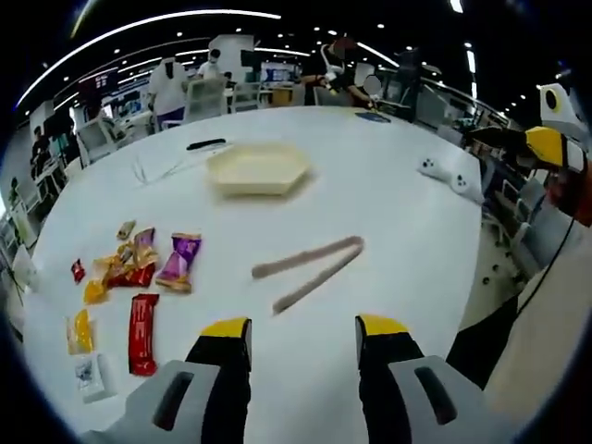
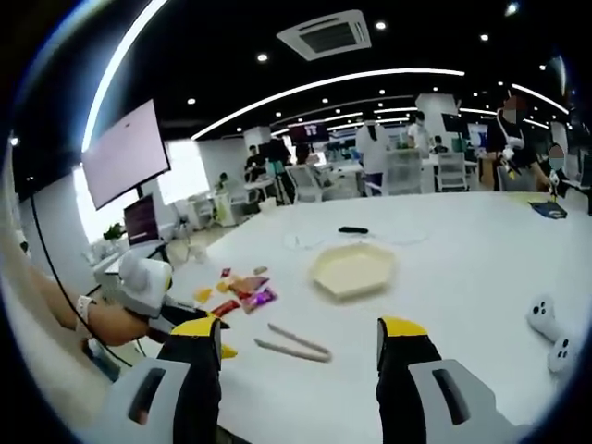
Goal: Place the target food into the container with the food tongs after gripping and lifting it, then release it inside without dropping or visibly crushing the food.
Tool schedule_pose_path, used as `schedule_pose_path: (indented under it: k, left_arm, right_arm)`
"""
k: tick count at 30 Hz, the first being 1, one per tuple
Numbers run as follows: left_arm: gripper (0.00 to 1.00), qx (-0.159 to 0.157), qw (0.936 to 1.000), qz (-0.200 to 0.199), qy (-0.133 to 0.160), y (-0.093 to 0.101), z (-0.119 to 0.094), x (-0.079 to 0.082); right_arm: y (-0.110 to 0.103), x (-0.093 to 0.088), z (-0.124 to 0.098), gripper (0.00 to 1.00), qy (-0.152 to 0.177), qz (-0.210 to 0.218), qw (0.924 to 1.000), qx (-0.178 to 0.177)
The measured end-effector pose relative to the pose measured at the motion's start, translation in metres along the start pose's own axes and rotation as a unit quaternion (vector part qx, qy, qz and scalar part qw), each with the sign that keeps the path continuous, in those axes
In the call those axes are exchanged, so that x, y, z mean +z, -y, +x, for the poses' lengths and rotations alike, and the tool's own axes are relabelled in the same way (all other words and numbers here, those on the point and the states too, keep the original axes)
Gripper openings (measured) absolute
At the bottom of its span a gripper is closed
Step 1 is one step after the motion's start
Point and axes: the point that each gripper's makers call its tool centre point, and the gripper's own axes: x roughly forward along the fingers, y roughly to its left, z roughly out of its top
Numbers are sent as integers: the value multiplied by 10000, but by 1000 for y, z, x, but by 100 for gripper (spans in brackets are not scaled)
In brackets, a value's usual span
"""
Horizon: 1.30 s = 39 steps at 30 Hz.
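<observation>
In the left gripper view, the left gripper [image 1: 303, 338] is hovering over the near part of a white table [image 1: 398, 231], its yellow-tipped jaws standing spread apart with nothing between them. Just ahead of the jaws, a pair of brownish food tongs [image 1: 310, 270] is lying flat on the table, its arms splayed open toward the near side. Farther on, a cream hexagonal container [image 1: 257, 170] is sitting empty. To the left, wrapped snacks are lying in a loose cluster: a purple packet [image 1: 179, 262], a long red bar [image 1: 141, 333], and several small red and yellow packets [image 1: 120, 268]. A white game controller [image 1: 447, 176] is resting near the table's right edge.

In the right gripper view, the right gripper [image 2: 301, 344] is hanging above the table's edge, its jaws likewise wide apart and holding nothing. The tongs [image 2: 294, 344] are lying between the jaws in the picture, on the table beyond them, with the snack cluster [image 2: 242, 289] past them and the hexagonal container [image 2: 354, 269] farther off. The other gripper [image 2: 148, 282] is showing at the left, held in a person's hand. People are standing in the office background.
</observation>
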Motion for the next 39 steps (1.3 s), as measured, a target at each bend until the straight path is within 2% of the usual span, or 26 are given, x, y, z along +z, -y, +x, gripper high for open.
schedule_pose_path:
  k: [5, 11, 19, 22, 32, 39]
  left_arm:
    - [41, 51, 10000, 20, -31, -2, 2, -2]
    - [42, 53, 9999, 115, -40, -1, 4, 0]
    - [38, 109, 9996, 236, -74, -4, 7, 1]
    - [33, 113, 9995, 268, -97, -5, 9, 1]
    - [27, 136, 9993, 352, -82, -7, 14, 7]
    - [27, 102, 9990, 412, -160, -9, 18, 5]
  right_arm:
    - [3, 1, -1, 68, 11, -10, 10000, -23]
    - [3, -1, -2, 68, -13, 38, 10000, 4]
    - [6, -4, -6, 68, -66, -33, 10000, -47]
    - [5, -4, -7, 67, -27, 76, 10000, 38]
    - [5, -7, -5, 67, -141, -16, 9999, 74]
    - [11, -6, -7, 66, -152, -14, 9999, 7]
